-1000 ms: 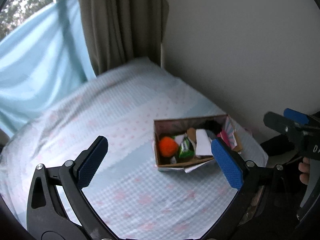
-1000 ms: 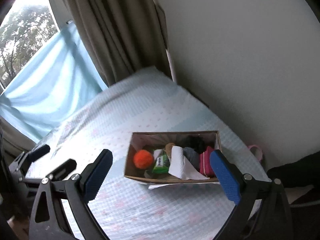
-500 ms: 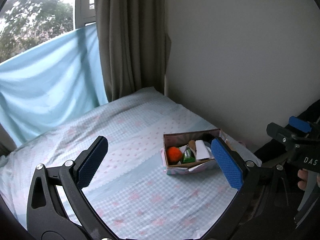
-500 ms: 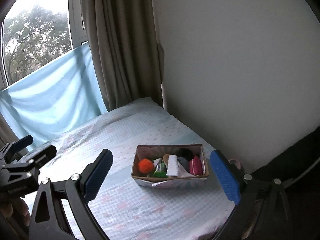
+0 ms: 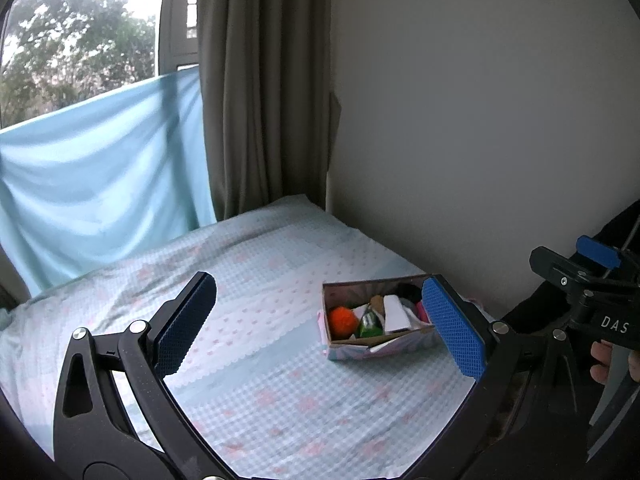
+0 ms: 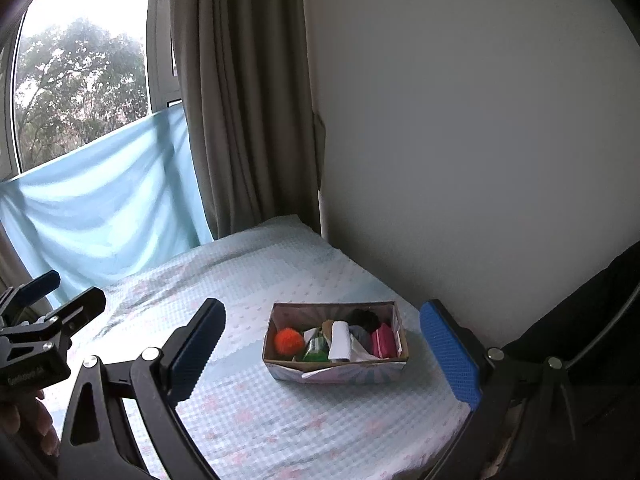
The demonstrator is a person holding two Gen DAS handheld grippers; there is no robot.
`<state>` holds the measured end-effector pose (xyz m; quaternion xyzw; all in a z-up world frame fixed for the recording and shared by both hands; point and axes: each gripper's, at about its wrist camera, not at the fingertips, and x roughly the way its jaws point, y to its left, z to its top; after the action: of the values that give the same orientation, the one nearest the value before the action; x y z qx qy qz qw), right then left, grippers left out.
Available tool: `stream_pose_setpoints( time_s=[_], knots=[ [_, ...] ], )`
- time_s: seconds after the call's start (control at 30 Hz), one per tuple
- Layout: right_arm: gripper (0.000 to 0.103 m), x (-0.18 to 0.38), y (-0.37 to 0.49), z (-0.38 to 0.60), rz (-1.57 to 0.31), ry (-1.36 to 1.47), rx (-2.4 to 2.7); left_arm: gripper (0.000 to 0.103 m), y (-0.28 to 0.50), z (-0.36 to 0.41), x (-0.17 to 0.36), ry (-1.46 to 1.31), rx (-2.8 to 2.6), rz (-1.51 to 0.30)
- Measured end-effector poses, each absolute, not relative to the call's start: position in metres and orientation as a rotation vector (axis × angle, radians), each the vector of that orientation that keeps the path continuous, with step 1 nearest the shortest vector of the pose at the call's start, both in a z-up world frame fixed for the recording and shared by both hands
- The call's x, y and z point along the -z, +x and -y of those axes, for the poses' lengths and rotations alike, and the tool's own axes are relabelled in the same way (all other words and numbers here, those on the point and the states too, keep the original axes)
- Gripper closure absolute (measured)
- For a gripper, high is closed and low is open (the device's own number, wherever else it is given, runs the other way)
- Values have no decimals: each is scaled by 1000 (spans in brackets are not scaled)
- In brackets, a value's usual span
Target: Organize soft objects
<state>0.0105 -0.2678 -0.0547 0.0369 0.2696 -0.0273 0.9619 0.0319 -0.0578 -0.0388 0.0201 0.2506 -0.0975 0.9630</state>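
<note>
Both grippers hang above the bed (image 6: 304,420), well back from the box (image 6: 336,372). Left gripper (image 5: 320,328) has its jaws spread wide, nothing between them. Right gripper (image 6: 332,352) likewise wide and empty.

The box sits on the checked sheet near the wall-side edge of the bed. Inside it, packed in 1 row: an orange pom-pom (image 6: 289,341) at the left end, a green packet (image 6: 316,350), a white roll (image 6: 340,340), something dark and grey behind it, a pink item (image 6: 382,342) at the right end. No loose soft things visible on the sheet, so the sorting looks close to finished.

Key relation: the box lies ahead of and below both grippers. From the right wrist view it sits about centred between the fingers, long axis running left-right, parallel to the jaw opening. From the left wrist view it sits off to the right, partly behind the right pad (image 5: 454,330). So the right gripper looks better lined up; hard to say which is actually closer.

Any next reach means dropping forward and down from the right side.
</note>
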Motion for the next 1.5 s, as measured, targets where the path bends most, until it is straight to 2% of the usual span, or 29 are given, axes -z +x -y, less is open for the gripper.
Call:
stream_pose_setpoints(
  time_s=[1.5],
  knots=[
    [6, 44, 12, 280, -493, 89, 42, 0, 29, 67, 36, 54, 191, -474]
  ],
)
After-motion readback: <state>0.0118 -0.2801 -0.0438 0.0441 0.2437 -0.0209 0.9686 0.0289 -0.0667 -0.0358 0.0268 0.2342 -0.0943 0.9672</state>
